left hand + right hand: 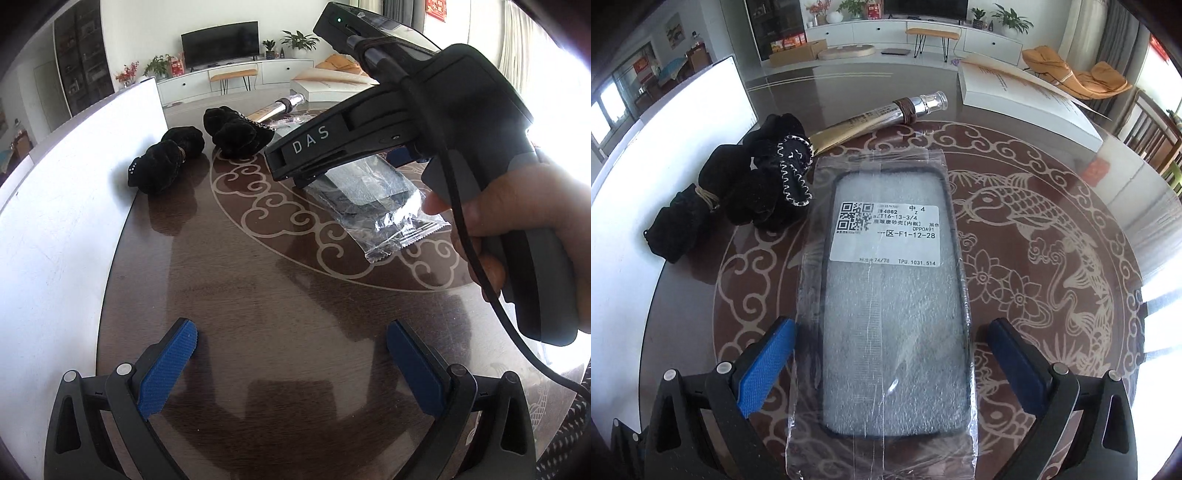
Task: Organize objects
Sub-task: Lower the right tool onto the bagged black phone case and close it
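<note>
Clear plastic formed the bag [882,295] that held a black phone case [894,314] with a white label, lying flat on the counter [1052,332] between the right gripper's [890,354] released jaws. The left gripper [291,354] hovered released over bare counter. Black scrunchies [753,192] lay far left.

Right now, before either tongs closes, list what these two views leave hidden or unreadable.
- Phone case packet: in the left wrist view the right tongs cover its far end; in the right wrist view its near end runs off the bottom edge.
- Label: top line of print too small to read.
- Gold tube: flat end hidden behind the black scrunchies.
- White box: cut off by glare at right.
</note>
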Demonstrator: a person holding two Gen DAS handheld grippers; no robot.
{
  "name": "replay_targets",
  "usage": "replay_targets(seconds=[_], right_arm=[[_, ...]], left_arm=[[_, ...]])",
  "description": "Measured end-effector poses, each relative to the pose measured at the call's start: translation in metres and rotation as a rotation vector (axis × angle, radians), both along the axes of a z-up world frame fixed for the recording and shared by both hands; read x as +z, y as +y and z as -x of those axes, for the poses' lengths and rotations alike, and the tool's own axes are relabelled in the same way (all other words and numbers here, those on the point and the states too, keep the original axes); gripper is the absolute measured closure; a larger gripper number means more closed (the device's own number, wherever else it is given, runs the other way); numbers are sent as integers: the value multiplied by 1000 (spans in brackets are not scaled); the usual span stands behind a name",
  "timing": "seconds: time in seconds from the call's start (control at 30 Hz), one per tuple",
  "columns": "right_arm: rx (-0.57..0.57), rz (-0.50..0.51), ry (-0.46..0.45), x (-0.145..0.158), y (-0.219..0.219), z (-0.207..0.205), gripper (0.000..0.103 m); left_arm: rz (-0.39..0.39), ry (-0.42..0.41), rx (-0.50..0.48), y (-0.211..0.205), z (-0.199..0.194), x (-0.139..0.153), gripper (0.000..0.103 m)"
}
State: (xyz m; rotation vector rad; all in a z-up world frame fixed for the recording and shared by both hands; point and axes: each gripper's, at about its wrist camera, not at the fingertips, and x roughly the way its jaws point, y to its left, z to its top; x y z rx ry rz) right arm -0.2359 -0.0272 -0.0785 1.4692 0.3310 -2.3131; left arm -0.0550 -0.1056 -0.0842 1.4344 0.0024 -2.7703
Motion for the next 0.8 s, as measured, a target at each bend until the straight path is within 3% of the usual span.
replay_targets(seconds=[0.03,0.1,0.13,0.3,0.57,0.7,0.8], right_arm=[[-3,6,16,1,3,-2,4],[-32,21,52,5,14,-9,24],[-47,35,55,7,22,-11,25],[-111,35,91,8,77,-33,25],[-313,51,171,9,196,-68,24],[-361,57,192,9,216,-83,14],[-361,43,196,8,214,-85,11]], left_arm=[[0,0,0,0,0,0,0],[0,0,0,0,0,0,0],[0,0,0,0,0,0,0],[0,0,0,0,0,0,0],[1,0,3,1,1,1,0],[1,0,3,1,1,0,0],[1,0,3,1,1,0,0]])
